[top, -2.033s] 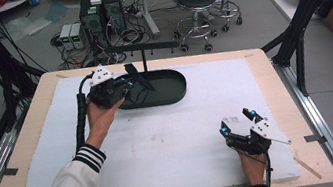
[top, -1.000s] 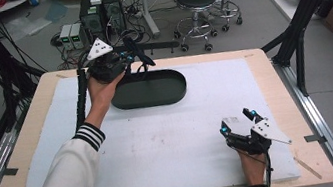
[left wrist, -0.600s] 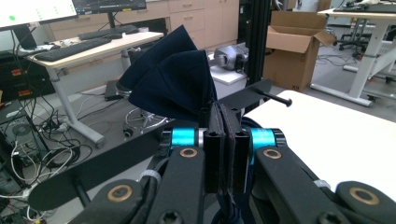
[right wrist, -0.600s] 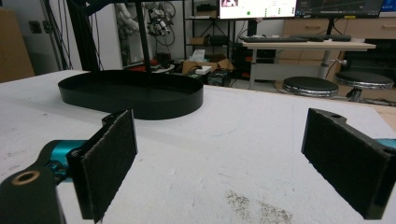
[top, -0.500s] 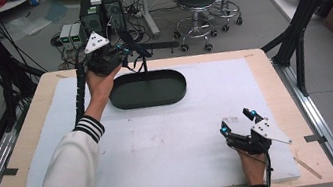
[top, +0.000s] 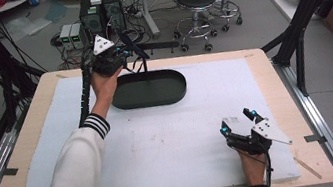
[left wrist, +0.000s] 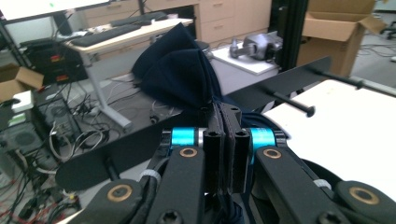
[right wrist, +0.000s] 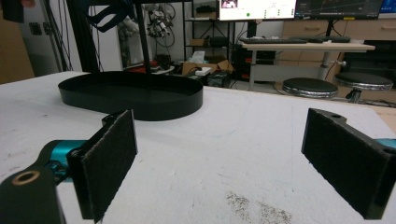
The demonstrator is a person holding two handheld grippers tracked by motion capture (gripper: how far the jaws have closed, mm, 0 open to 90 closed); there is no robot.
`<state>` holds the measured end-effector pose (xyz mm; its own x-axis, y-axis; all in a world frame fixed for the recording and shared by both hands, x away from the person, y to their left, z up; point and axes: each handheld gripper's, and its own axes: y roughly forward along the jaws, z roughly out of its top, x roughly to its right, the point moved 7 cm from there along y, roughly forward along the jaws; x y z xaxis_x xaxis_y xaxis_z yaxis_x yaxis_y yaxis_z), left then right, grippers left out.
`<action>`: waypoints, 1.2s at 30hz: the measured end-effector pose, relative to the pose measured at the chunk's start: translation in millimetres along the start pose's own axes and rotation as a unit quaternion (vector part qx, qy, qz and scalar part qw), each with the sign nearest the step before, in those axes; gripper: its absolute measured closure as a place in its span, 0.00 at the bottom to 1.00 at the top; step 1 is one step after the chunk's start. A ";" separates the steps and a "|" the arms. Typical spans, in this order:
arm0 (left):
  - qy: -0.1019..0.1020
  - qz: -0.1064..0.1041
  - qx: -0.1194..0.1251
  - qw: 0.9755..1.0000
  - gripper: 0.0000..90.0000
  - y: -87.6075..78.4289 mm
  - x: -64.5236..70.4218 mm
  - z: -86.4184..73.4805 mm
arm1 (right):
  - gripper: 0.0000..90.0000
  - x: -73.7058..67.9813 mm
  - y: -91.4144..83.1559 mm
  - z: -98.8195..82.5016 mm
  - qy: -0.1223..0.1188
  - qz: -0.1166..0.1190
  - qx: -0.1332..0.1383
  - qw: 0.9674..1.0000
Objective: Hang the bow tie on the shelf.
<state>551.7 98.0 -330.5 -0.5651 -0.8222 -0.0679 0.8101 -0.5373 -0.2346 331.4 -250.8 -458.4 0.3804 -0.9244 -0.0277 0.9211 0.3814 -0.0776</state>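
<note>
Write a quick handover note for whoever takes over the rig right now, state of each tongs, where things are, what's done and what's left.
Left tongs: shut on a dark navy cloth, held up at the far left of the table beside the stand's crossbar.
Right tongs: open, holding nothing, resting on the white mat at the near right.
Stand: black oval tray base at the far middle of the mat, with an upright post and pegs on the crossbar.
Done: cloth picked up and raised to bar height.
Left: likely hanging the cloth on a peg, then releasing; it is not yet clearly on one.
</note>
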 end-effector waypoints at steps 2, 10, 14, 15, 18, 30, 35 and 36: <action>0.005 0.004 -0.006 1.000 0.97 0.4 -0.6 -2.0 | 0.11 0.0 -0.1 0.0 0.000 0.000 -0.001 1.000; -0.005 0.009 -0.014 1.000 0.97 -0.6 -4.6 -12.7 | 0.11 -0.1 -0.1 0.0 -0.001 0.000 0.000 1.000; -0.005 0.006 -0.019 1.000 0.97 -0.9 -4.3 -14.5 | 0.11 0.1 -0.2 0.0 -0.002 0.000 0.000 1.000; -0.005 0.006 -0.019 1.000 0.97 -0.9 -4.3 -14.5 | 0.11 0.1 -0.2 0.0 -0.002 0.000 0.000 1.000; -0.004 0.008 -0.022 1.000 0.97 -1.7 -4.4 -16.6 | 0.11 0.1 -0.2 0.0 -0.002 0.000 0.000 1.000; 0.013 0.010 -0.046 0.999 0.94 -2.2 -2.3 -26.8 | 0.10 0.0 -0.6 0.1 -0.001 0.002 0.002 1.000; 0.010 0.006 -0.049 0.999 0.89 -1.4 -2.6 -33.8 | 0.10 0.3 -0.7 0.4 -0.002 0.003 0.004 1.000; 0.012 0.008 -0.047 0.999 0.87 -1.8 -2.9 -36.4 | 0.11 0.3 -0.9 0.1 0.000 0.002 0.002 1.000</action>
<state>546.2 108.3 -365.1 -0.5571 -0.8249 -0.0955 0.8014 -0.5039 -0.3224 330.7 -251.4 -458.2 0.3845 -0.9227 -0.0289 0.9198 0.3856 -0.0730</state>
